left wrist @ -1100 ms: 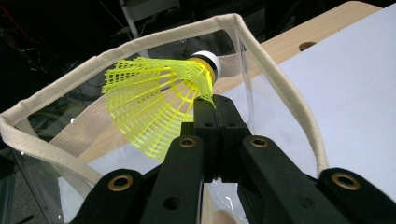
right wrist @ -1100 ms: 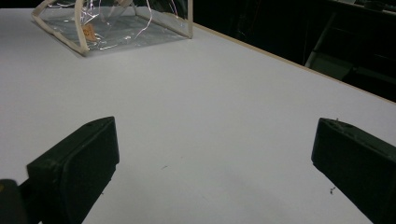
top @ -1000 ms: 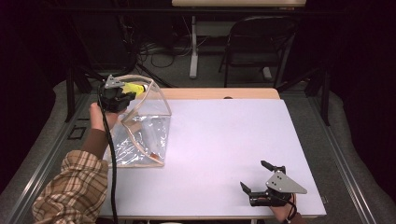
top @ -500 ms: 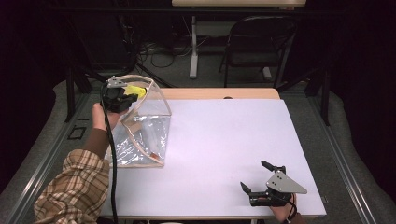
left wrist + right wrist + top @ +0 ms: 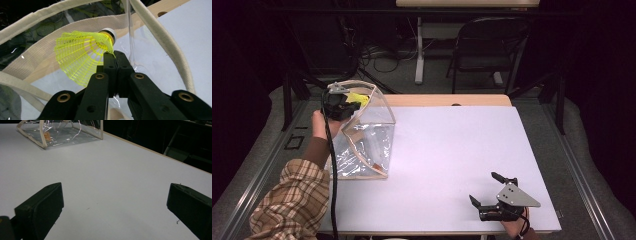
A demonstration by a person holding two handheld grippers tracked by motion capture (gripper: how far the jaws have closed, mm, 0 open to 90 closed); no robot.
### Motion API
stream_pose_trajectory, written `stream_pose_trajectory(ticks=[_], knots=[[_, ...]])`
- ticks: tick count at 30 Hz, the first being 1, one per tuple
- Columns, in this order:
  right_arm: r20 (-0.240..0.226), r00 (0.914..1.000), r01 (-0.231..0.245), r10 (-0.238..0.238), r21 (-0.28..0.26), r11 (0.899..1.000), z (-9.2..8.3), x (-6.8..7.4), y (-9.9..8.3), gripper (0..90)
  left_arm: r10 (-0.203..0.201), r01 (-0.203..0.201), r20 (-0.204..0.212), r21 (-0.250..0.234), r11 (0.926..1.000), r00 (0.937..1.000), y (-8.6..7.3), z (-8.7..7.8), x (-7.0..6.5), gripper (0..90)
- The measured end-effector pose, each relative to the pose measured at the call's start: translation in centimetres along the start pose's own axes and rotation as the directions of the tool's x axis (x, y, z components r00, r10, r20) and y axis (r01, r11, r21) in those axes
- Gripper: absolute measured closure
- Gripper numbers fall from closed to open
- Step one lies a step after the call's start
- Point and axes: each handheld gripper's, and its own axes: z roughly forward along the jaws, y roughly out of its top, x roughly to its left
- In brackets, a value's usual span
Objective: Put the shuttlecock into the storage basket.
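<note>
Two parts of the yellow shuttlecock (image 5: 80, 53) are showing clearly in the left gripper view: the net-like plastic skirt, which is spreading like a fan, and the white cap with a dark band. The skirt's lower edge is disappearing behind the left gripper (image 5: 115, 53), whose black jaws are pressing together on the skirt close to the cap. In the high view the shuttlecock (image 5: 357, 98) is looking like a small yellow patch at the mouth of the clear bag (image 5: 369, 145), above the far left part of the counter (image 5: 452, 150), and its shape is hard to make out there.

The bag is made of shiny, wrinkled transparent plastic with a cream woven trim (the trim is looking like canvas tape), and it is standing upright. Something small and orange-brown (image 5: 47, 136) is lying inside on the bottom; the reflections are making it impossible to tell what it is.

The right gripper (image 5: 489, 192) is resting near the right front corner of the smooth white counter, well apart from the bag, with its jaws standing wide apart and holding nothing.
</note>
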Motion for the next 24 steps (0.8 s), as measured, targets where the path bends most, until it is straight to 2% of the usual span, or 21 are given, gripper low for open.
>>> stream_pose_trajectory(ticks=[3,8,10,11,14,15,17,20,24], knots=[[0.001,1.0,0.0,0.0,0.0,1.0,0.0,0.0,0.0,0.3,-0.002,0.002,0.003,0.0,1.0,1.0,0.0,0.1,0.0,88.0],[0.002,1.0,0.001,-0.001,0.0,1.0,0.0,0.0,0.0,0.3,-0.011,0.011,-0.009,-0.02,0.9997,0.9999,0.0,0.0,0.0,75.0],[0.002,1.0,-0.001,0.001,-0.001,1.0,0.0,0.0,0.0,0.3,-0.015,0.015,-0.014,-0.033,0.9993,0.9998,0.0,-0.2,0.1,73.4],[0.002,1.0,0.0,0.0,0.0,1.0,0.0,0.0,0.0,0.3,-0.02,0.019,-0.019,-0.04,0.999,0.9996,0.0,-0.3,0.2,67.0],[0.002,1.0,0.0,0.0,0.0,1.0,0.0,0.0,0.0,0.4,-0.03,0.029,-0.016,-0.06,0.9978,0.9994,0.0,-0.8,0.2,57.4],[0.002,1.0,0.0,0.0,0.0,1.0,0.0,0.0,0.0,0.4,-0.027,0.026,-0.014,-0.062,0.9977,0.9995,0.0,-1.0,0.2,57.4],[0.002,1.0,-0.001,0.001,-0.001,1.0,0.0,0.0,0.0,0.4,-0.032,0.031,-0.006,-0.083,0.9961,0.9995,0.1,-1.6,0.1,49.5],[0.001,1.0,-0.002,0.002,-0.002,1.0,0.0,0.0,0.0,0.4,-0.037,0.036,-0.009,-0.107,0.9936,0.9993,0.1,-2.3,-0.1,43.2],[0.0,1.0,-0.004,0.004,0.0,1.0,0.0,-0.1,-0.1,0.4,-0.039,0.036,-0.017,-0.12,0.9921,0.9991,0.2,-2.8,-0.3,31.1]])
